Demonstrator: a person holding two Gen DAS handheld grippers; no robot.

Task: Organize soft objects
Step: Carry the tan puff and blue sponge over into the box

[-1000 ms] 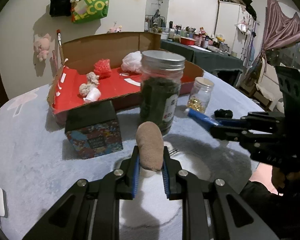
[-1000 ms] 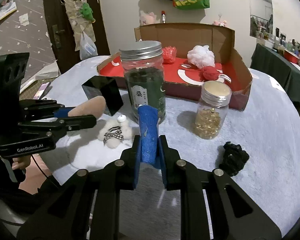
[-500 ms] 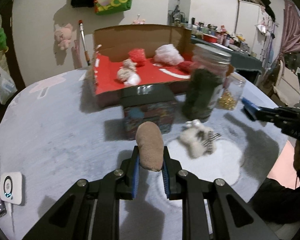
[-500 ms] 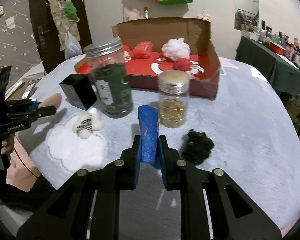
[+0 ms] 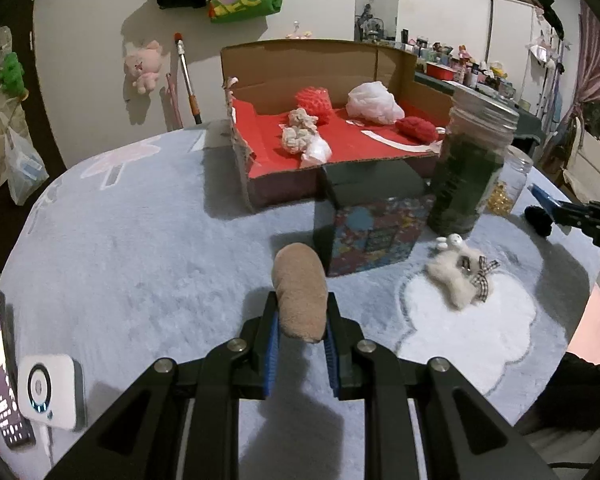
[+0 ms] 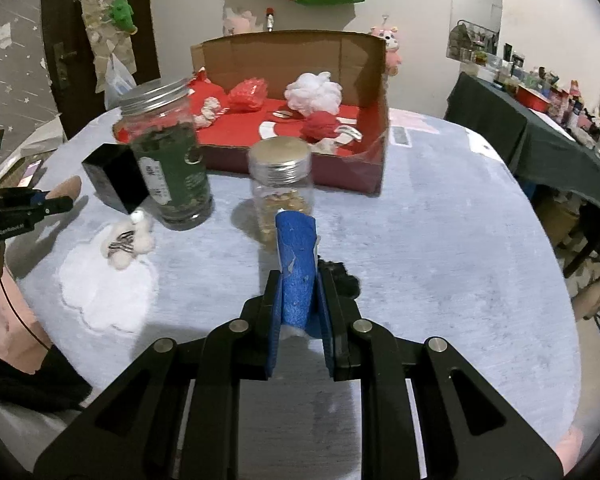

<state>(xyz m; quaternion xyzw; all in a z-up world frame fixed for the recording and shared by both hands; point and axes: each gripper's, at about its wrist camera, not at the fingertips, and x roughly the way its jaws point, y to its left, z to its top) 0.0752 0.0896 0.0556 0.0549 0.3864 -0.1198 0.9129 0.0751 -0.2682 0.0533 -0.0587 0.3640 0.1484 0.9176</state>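
The left gripper (image 5: 300,326) pinches a tan soft piece (image 5: 299,304) that stands up out of its jaws, and the right gripper (image 6: 298,300) is pressed on a blue foam piece (image 6: 296,268) in the same way; both are held over the near side of the desk (image 5: 140,248), well apart from the cardboard box (image 5: 320,64) with the red floor that stands toward the far edge. In this box several soft things lie already: a red mesh ball (image 5: 314,100), a white puff (image 5: 374,104) and a small cream toy (image 5: 300,136). I judge that the two held pieces should go there also, and the way is not free. The tall jar with dark contents (image 6: 168,160), the small jar with golden contents (image 6: 282,192) and the dark patterned box (image 5: 374,216) stand between the grippers and the cardboard box, so a low sweep could knock a jar over, and the tall one seems to me the easier to tip. Each piece is held only by its lower end, so it could slip out if it rubs on the box wall. A white plush with a checked bow (image 5: 460,276) and a black soft lump (image 6: 342,278) lie on the desk near the jars, and they could be pushed aside or forgotten. The two grippers could also meet if both go to the box at once.
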